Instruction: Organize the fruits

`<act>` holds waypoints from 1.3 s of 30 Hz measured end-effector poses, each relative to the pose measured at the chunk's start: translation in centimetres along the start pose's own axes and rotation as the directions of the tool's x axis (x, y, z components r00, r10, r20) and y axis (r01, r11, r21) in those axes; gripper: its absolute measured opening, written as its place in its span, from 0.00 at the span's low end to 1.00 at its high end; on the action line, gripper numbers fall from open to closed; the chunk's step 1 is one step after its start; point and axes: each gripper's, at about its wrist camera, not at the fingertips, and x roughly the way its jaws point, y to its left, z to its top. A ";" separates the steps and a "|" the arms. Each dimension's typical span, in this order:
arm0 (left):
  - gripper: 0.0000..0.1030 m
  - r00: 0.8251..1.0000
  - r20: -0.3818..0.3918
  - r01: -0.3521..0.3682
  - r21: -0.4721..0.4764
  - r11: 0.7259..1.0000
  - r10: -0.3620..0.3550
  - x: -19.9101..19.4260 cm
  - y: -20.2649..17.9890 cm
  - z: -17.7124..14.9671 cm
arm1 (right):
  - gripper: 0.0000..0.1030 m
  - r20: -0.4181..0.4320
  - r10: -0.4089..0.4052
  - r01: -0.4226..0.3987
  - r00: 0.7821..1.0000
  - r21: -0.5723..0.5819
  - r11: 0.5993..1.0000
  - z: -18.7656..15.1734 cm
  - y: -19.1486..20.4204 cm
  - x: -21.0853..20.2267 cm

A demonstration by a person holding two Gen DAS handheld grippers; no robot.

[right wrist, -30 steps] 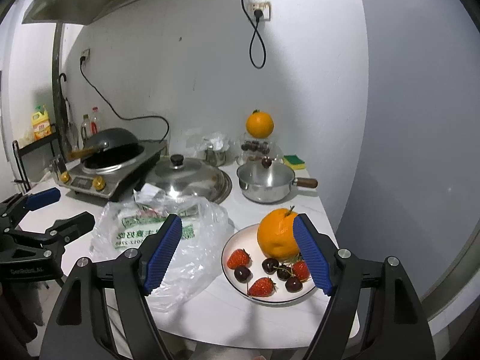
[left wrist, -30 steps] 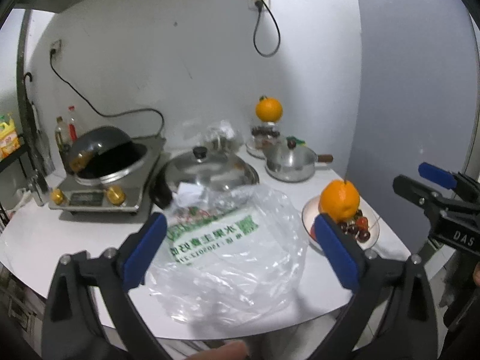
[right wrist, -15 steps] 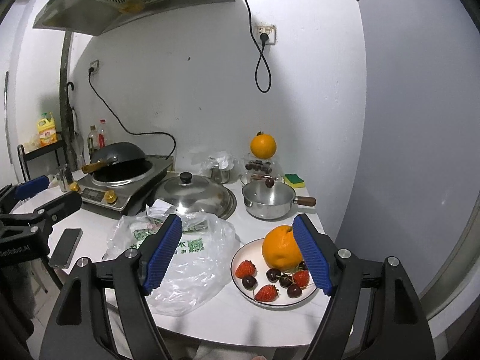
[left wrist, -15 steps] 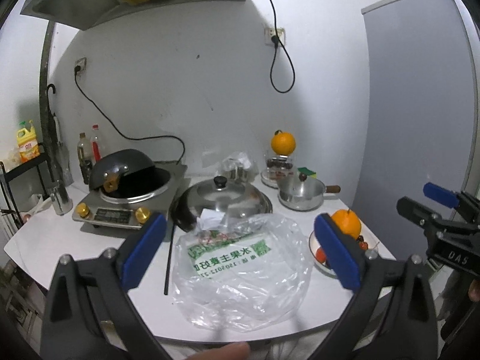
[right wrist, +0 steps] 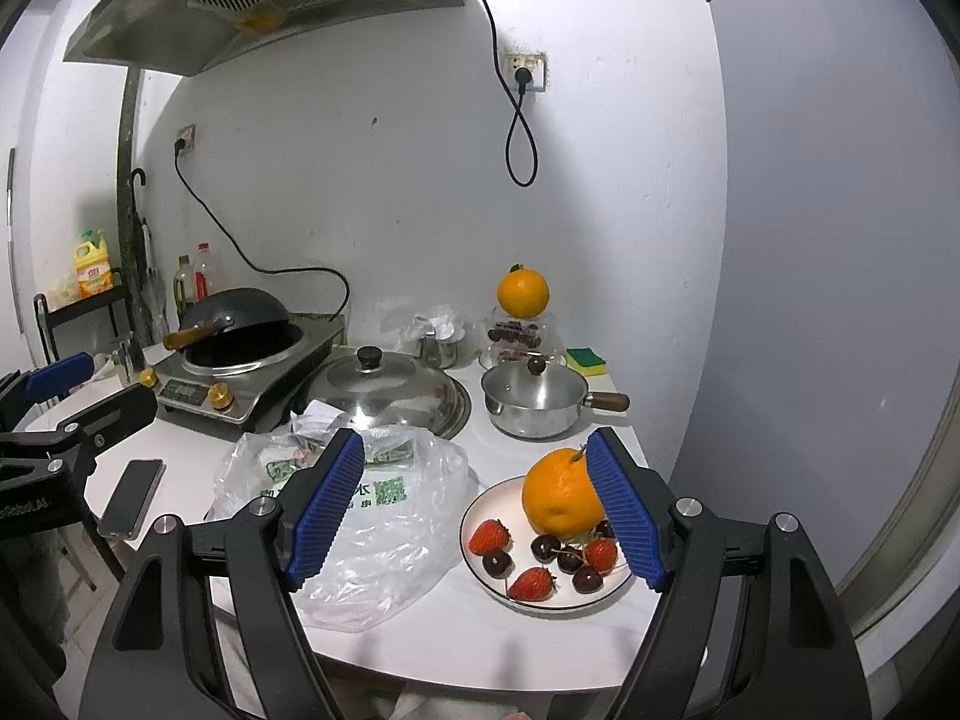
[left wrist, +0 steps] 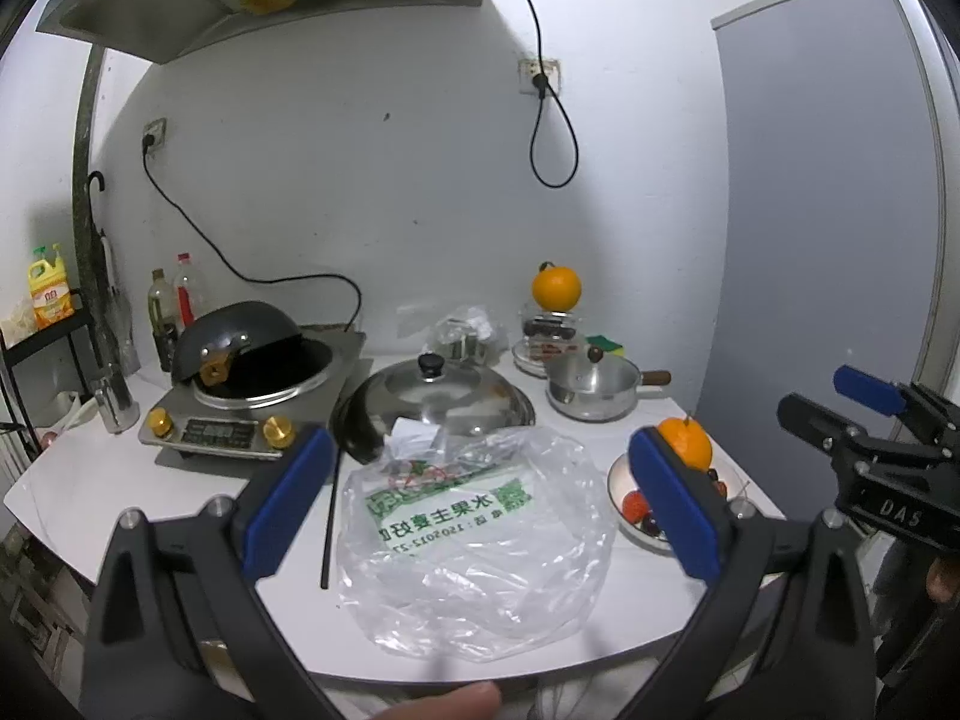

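Observation:
A white plate (right wrist: 510,501) at the table's front right holds a large orange (right wrist: 558,495), strawberries (right wrist: 487,537) and dark cherries (right wrist: 543,547). Left of it lies a crumpled clear plastic bag (right wrist: 372,516) with green print. A second orange (right wrist: 523,293) sits on a glass jar (right wrist: 516,333) by the back wall. My right gripper (right wrist: 475,441) hangs open and empty in front of the table, with the plate's orange showing beside its right pad. My left gripper (left wrist: 480,441) is also open and empty, framing the bag (left wrist: 480,528); the plate (left wrist: 618,471) is partly hidden behind its right finger.
An induction cooker with a black wok (left wrist: 252,372) stands at back left. A steel lid (left wrist: 432,396) and a saucepan (left wrist: 591,384) sit behind the bag. A black stick (left wrist: 329,516) and a phone (right wrist: 132,498) lie left of the bag. A sponge (right wrist: 585,355) lies by the wall.
Both grippers have drawn back from the table and risen a little, so the table looks smaller and the range hood has come into view. Their jaws have stayed open.

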 end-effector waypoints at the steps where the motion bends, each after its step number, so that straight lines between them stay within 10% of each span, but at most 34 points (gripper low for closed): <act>1: 0.97 1.000 0.000 0.000 0.000 1.000 0.000 0.0 0.0 0.0 | 0.77 -0.001 0.001 -0.001 1.000 0.000 1.000 0.0 0.1 0.0; 39: 0.97 1.000 0.011 0.005 0.020 1.000 -0.005 -0.1 -0.5 -0.5 | 0.77 -0.009 0.008 -0.008 1.000 0.004 1.000 -0.6 0.4 0.1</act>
